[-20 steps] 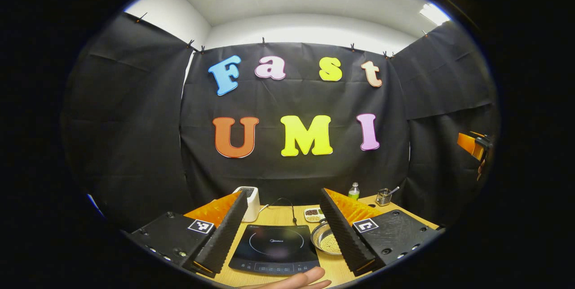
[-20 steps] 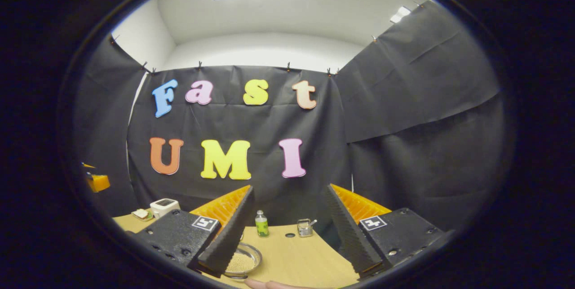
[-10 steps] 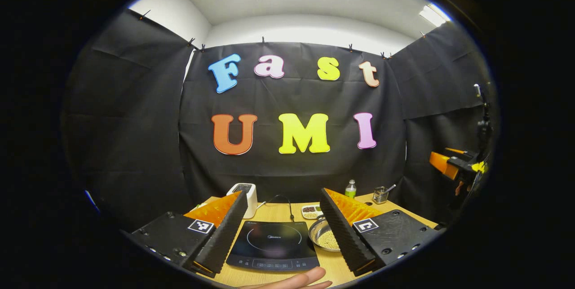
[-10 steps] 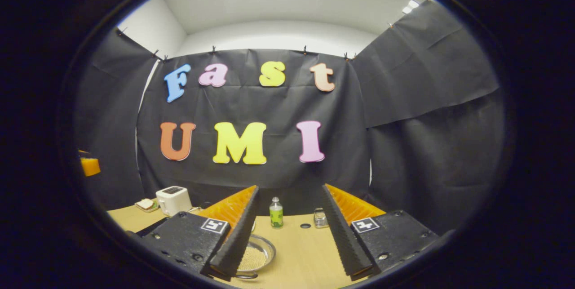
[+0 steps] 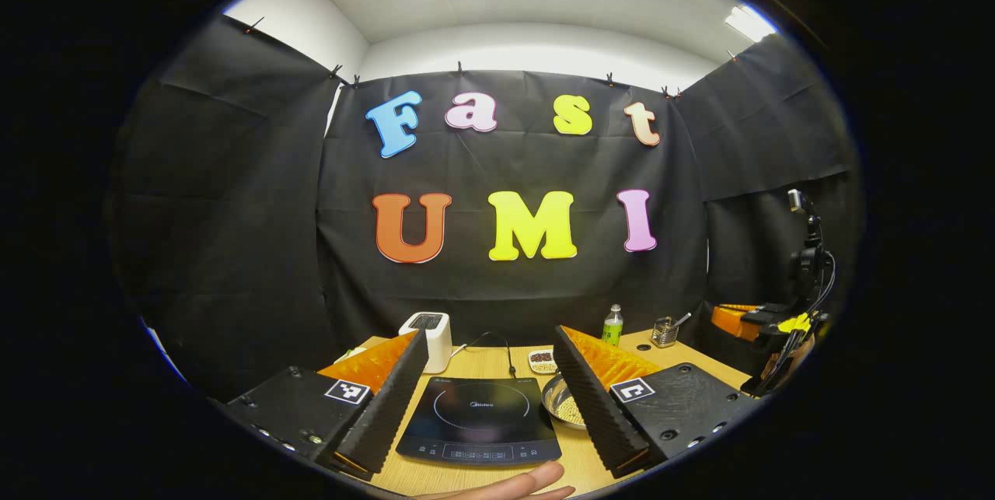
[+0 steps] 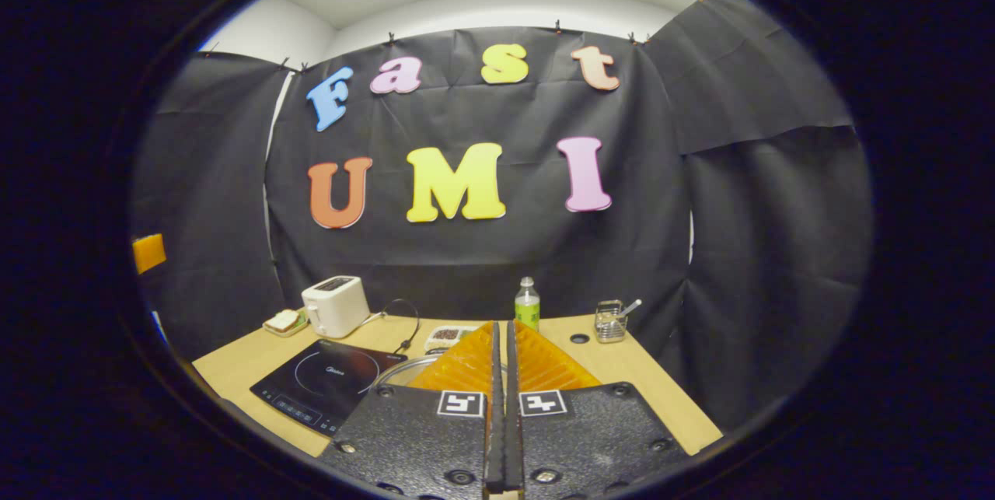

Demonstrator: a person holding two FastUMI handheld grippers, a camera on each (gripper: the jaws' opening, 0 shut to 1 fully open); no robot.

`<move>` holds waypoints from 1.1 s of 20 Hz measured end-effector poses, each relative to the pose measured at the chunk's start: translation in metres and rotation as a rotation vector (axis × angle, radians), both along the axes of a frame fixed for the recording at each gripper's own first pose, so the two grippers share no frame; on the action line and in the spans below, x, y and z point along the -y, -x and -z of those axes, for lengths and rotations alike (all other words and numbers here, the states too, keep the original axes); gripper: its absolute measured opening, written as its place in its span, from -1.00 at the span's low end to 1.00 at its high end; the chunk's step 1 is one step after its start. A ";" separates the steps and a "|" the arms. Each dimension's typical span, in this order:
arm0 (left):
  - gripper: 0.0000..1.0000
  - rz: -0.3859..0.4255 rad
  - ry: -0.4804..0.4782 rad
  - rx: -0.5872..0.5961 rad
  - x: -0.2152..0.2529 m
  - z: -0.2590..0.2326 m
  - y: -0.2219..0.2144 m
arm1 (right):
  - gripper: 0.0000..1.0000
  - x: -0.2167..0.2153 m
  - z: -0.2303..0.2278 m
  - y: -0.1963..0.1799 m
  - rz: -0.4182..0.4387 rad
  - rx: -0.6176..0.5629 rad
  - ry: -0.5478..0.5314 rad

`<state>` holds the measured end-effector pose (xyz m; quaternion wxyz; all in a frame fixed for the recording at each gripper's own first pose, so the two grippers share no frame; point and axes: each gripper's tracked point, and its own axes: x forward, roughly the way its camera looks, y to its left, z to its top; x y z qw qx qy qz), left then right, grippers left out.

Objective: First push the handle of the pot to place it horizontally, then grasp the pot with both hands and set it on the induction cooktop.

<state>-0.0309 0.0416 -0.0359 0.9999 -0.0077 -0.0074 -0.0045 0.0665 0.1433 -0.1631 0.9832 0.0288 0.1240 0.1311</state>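
The pot (image 5: pixel 561 404) is a shallow steel pan holding pale beads, right of the black induction cooktop (image 5: pixel 478 421) on the wooden table; its handle is hidden. My left gripper (image 5: pixel 490 337) hangs open above the table's near edge, the cooktop showing between its fingers and its right finger covering part of the pot. In the right gripper view, my right gripper (image 6: pixel 501 325) is shut with nothing between its fingers. It hides most of the pot, whose rim (image 6: pixel 398 370) peeks out on the left beside the cooktop (image 6: pixel 326 383). From the left gripper view, the right gripper (image 5: pixel 750 319) sits at the far right.
A white toaster (image 6: pixel 336 305), a plate with bread (image 6: pixel 284 321), a small dish (image 6: pixel 447 335), a green bottle (image 6: pixel 527 304) and a wire cup with a spoon (image 6: pixel 612 321) line the table's back. A person's fingertip (image 5: pixel 517 482) lies at the near edge.
My right gripper has gone from wide open to shut and now looks lower, with more of the table in view. The left gripper has barely moved.
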 end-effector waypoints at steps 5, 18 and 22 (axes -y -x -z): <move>0.93 0.000 -0.009 -0.015 0.001 0.009 -0.004 | -0.98 -0.024 0.052 0.005 -0.049 -0.102 0.018; 0.93 -0.036 -0.035 -0.034 -0.005 0.039 -0.011 | -0.98 -0.078 0.184 0.036 -0.186 -0.390 0.066; 0.92 -0.082 -0.010 -0.037 -0.016 0.046 -0.012 | -0.92 -0.100 0.209 0.064 -0.282 -0.448 0.064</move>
